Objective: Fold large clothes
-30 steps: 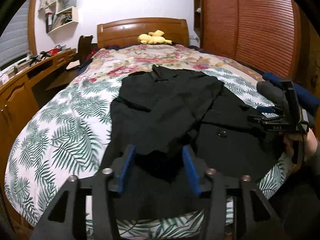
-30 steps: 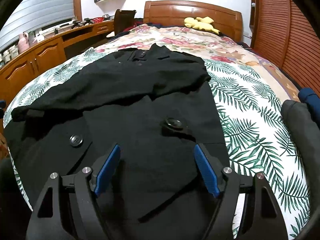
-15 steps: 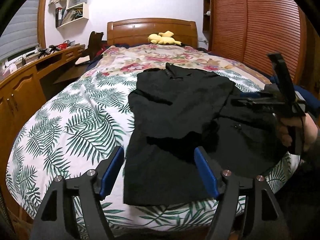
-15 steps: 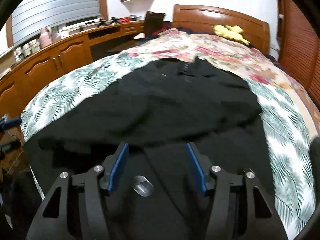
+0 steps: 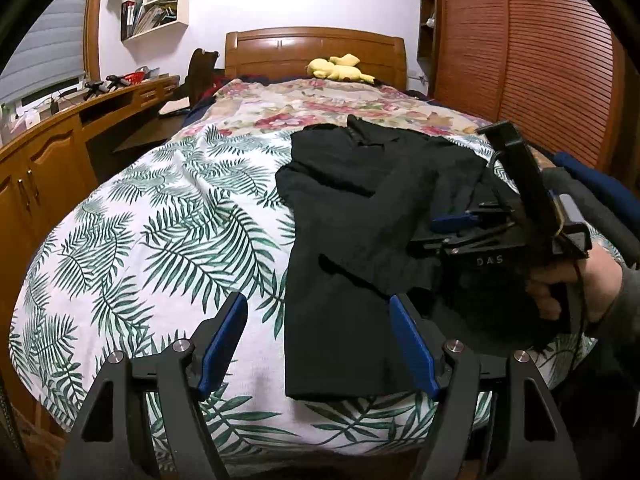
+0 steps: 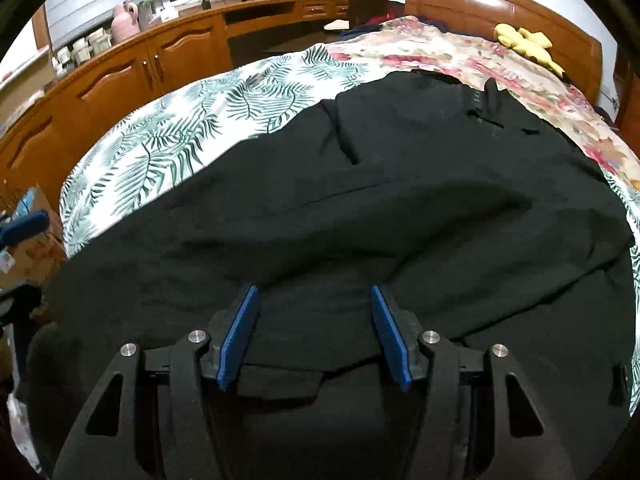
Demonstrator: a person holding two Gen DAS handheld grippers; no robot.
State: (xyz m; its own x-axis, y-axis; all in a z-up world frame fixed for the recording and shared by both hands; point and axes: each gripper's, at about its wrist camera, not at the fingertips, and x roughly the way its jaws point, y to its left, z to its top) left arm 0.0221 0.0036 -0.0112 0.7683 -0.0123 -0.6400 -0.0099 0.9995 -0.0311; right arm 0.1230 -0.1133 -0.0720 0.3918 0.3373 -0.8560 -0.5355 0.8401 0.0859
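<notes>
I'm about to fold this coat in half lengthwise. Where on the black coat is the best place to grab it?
Probably the black coat is best pinched at its near bottom corner, coming from the foot of the bed. That hem edge lies flat and straight with bare sheet beside it, so the open left gripper, now over that corner, could slip a finger under.

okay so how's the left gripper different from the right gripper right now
The left gripper has its jaws spread wider, having just been opening; the right gripper is narrower, having just been closing. The left gripper straddles the near left edge of the black coat, with the leaf-print bedspread showing between its fingers; the right gripper is wholly over the coat. Both have blue pads and neither grips anything.
</notes>
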